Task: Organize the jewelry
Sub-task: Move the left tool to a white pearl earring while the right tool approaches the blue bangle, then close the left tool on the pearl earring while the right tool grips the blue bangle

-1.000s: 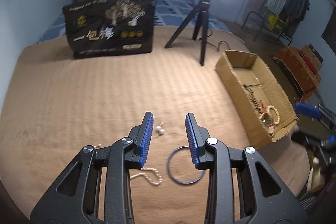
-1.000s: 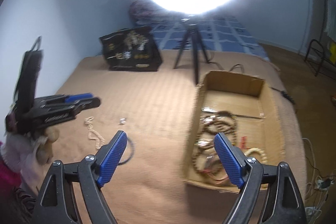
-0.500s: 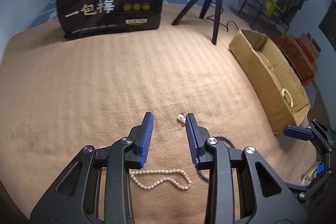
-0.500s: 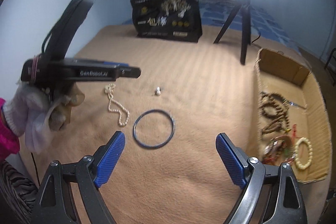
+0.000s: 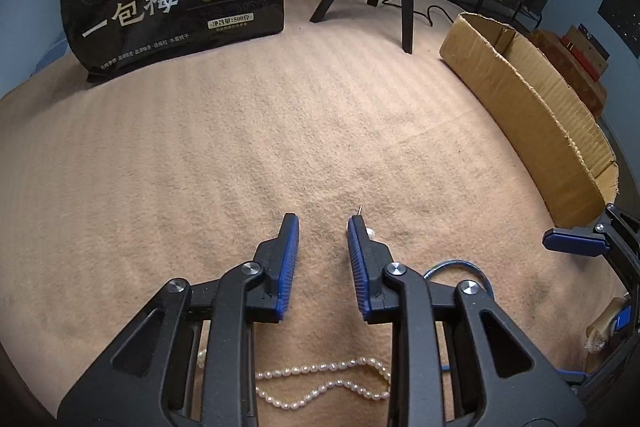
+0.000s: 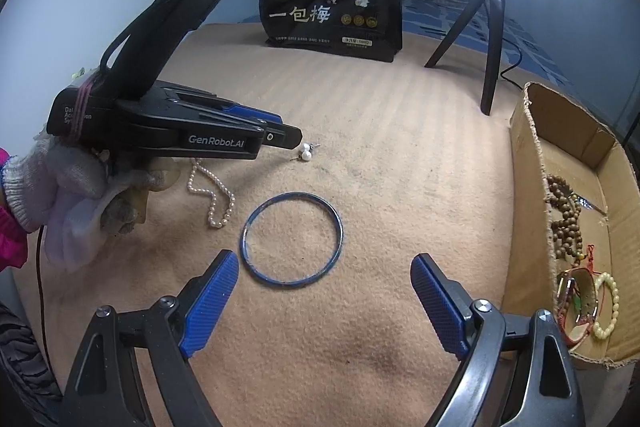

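On the tan blanket lie a pair of pearl earrings (image 6: 306,153), a pearl necklace (image 6: 212,195) and a blue bangle (image 6: 292,239). My left gripper (image 5: 322,223) hangs low over the blanket, its jaws closing with nothing between them. The earrings (image 5: 371,233) peek out just outside its right finger. The necklace (image 5: 320,383) lies under its body. From the right wrist view, the left gripper (image 6: 296,139) points at the earrings. My right gripper (image 6: 324,263) is wide open, the bangle just ahead of its fingertips.
A cardboard box (image 6: 524,187) at the right holds brown bead strings (image 6: 564,219) and a pale bracelet (image 6: 608,307). A black printed bag (image 6: 332,15) and a ring-light tripod (image 6: 492,47) stand at the back. A gloved hand (image 6: 72,195) holds the left gripper.
Both grippers have sunk toward the blanket. The left one slid forward past the necklace to the earrings and its jaws narrowed. The right one swung from the box to the bangle.
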